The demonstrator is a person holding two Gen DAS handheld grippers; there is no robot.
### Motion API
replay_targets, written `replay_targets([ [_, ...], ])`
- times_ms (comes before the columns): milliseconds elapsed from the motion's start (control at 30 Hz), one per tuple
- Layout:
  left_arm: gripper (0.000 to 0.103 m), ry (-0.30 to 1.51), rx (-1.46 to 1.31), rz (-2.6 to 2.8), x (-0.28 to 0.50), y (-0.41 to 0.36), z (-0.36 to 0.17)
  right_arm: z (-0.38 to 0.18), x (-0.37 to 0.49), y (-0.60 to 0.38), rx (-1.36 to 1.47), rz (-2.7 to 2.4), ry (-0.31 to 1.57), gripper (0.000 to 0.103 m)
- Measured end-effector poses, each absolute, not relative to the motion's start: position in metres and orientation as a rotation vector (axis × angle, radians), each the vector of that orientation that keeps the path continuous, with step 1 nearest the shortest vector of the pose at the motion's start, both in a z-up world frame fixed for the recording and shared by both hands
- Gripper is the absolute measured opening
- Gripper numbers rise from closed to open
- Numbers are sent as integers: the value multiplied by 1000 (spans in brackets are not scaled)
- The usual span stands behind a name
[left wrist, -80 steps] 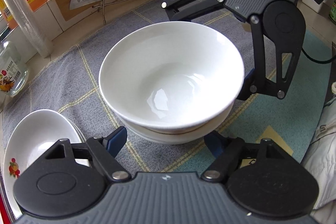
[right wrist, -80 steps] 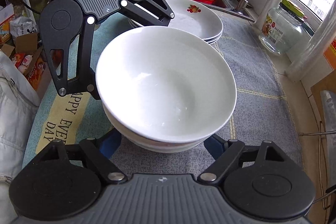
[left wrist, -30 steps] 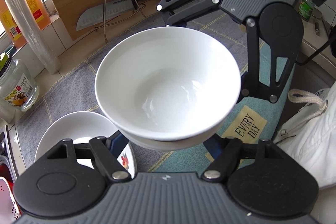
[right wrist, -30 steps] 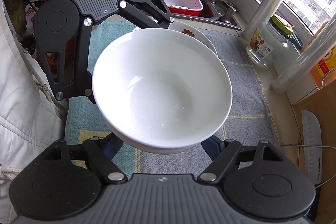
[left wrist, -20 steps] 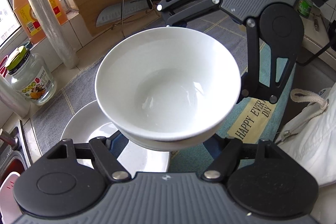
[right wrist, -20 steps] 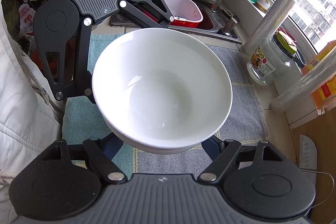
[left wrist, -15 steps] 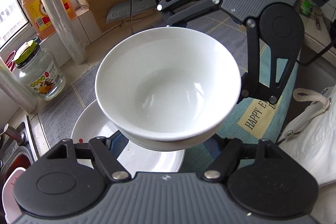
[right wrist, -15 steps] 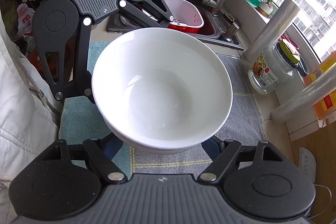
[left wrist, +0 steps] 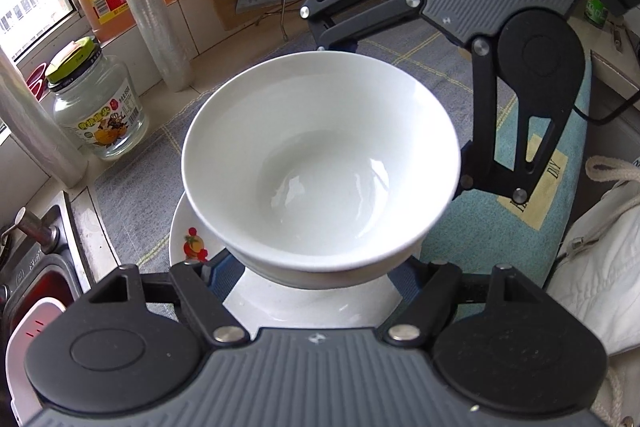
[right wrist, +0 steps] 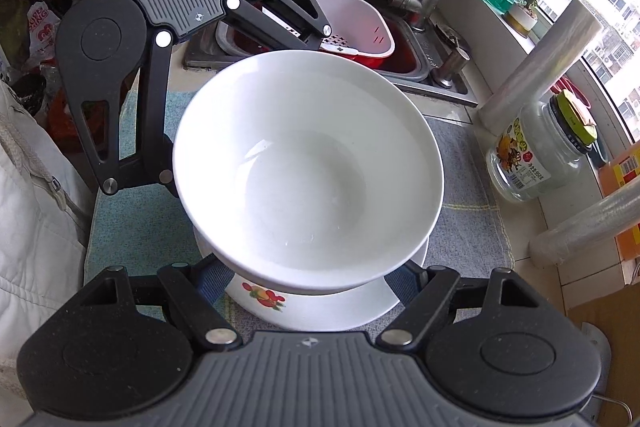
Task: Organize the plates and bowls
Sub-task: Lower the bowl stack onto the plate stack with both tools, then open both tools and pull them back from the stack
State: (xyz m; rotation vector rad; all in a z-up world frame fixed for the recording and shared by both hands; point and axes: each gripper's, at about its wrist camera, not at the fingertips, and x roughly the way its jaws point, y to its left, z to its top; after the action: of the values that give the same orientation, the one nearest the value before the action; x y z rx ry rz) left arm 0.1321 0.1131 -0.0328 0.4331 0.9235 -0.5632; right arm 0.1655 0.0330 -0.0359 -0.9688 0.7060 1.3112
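Two stacked bowls point(left wrist: 320, 163) between both grippers — one plate point(left wrist: 312, 303) beneath

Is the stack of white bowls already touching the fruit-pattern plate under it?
Cannot tell. In both wrist views the bowl stack overlaps the fruit-pattern plate and hides its own base, so neither contact nor gap shows.

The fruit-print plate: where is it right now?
In both wrist views the fruit-print plate lies on the grey mat, directly beneath the stacked white bowls gripped by both grippers, with the sink beyond it.
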Motion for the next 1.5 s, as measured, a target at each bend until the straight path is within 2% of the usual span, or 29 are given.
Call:
replay_targets([
  [1133, 77, 946, 417, -575, 151, 130, -54, -58, 185, 53, -944, 1274, 775, 85],
  [1200, 79, 935, 412, -573, 151, 132, -54, -58, 187, 53, -925, 1270, 785, 87],
  [1267, 85, 910, 424, -565, 147, 132, -53, -56, 186, 53, -893, 1278, 791, 100],
  [1300, 93, 888, 433, -561, 145, 132, -52, -55, 184, 53, -883, 1280, 784, 103],
  [1333, 96, 863, 437, -558, 141, 132, -50, -56, 182, 53, -885, 1268, 779, 103],
  [1500, 98, 858, 429, -500, 135, 136, -50, -60, 170, 50, -883, 1202, 787, 103],
])
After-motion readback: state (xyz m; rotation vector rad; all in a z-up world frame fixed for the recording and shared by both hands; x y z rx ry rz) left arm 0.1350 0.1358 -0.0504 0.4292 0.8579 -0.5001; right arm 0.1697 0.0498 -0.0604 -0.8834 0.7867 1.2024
